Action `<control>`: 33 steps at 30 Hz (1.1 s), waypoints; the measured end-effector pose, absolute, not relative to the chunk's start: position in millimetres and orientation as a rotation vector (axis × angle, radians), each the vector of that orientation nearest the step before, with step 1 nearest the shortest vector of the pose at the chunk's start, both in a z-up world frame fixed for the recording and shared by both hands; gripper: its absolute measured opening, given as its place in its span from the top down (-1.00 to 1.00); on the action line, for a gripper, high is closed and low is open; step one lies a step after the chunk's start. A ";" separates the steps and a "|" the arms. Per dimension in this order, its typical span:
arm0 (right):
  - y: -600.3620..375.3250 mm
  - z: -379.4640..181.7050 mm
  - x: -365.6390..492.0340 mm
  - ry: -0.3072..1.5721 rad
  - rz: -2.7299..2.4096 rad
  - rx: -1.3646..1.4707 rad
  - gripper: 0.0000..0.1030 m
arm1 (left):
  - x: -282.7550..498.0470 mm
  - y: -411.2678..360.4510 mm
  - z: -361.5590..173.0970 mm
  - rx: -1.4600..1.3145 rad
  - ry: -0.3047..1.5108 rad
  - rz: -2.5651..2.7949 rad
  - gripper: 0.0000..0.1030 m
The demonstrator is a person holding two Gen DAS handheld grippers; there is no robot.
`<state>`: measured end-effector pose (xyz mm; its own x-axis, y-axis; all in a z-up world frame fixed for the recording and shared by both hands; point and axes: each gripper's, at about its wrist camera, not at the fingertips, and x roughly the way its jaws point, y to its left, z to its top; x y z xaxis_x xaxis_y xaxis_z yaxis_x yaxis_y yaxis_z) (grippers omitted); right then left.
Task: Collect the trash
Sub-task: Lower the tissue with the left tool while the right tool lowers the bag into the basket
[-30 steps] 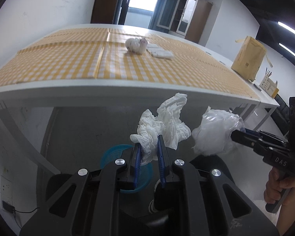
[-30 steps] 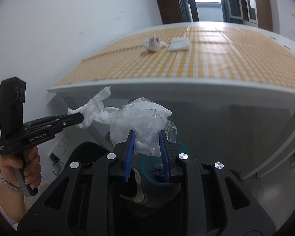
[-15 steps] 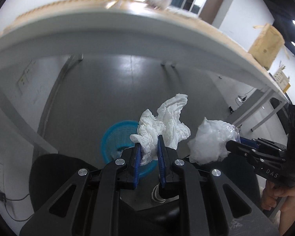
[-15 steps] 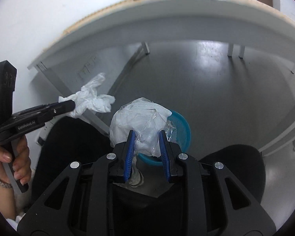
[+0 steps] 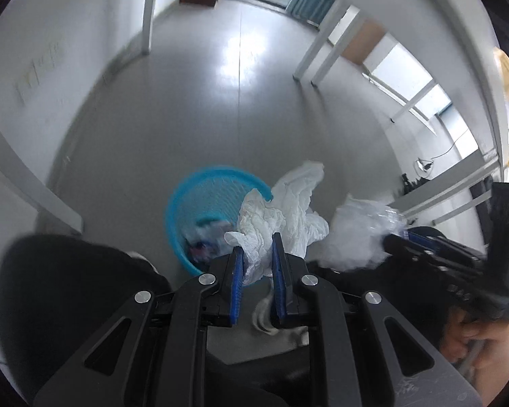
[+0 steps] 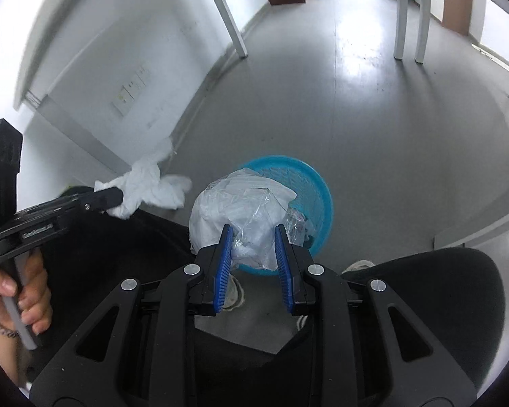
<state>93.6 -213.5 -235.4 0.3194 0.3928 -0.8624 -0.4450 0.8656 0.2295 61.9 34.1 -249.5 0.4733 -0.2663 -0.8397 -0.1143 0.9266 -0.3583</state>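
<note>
My left gripper (image 5: 257, 242) is shut on a crumpled white tissue (image 5: 281, 213) and holds it over the right side of a blue mesh bin (image 5: 193, 200) on the floor. My right gripper (image 6: 251, 234) is shut on a crumpled clear plastic bag (image 6: 237, 207) and holds it above the left part of the same bin (image 6: 308, 183). Some trash lies inside the bin. The right gripper with the bag also shows in the left wrist view (image 5: 395, 237). The left gripper with the tissue shows in the right wrist view (image 6: 117, 198).
The floor (image 6: 356, 108) is grey and glossy. White table legs (image 5: 308, 57) stand beyond the bin, and more table legs (image 6: 407, 10) show in the right wrist view. Black trouser legs (image 6: 441, 288) and shoes lie close on both sides of the bin.
Both grippers have tilted down and dropped below the table edge. The table top has left view and the bin now sits right under the tissue and the bag.
</note>
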 end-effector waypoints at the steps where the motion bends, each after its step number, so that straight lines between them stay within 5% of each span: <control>1: -209.9 -240.3 96.9 1.130 0.547 -0.064 0.54 | 63.5 35.3 -254.6 -0.405 1.096 -0.092 0.72; 33: -173.0 -370.0 199.9 1.417 0.442 -0.021 0.53 | 186.0 59.8 -378.8 -0.553 1.359 0.091 0.71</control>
<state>199.9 -173.0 -370.0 0.0862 0.2847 -0.9547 -0.3090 0.9187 0.2461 186.0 59.8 -378.8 0.2276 -0.2514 -0.9407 -0.3745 0.8692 -0.3229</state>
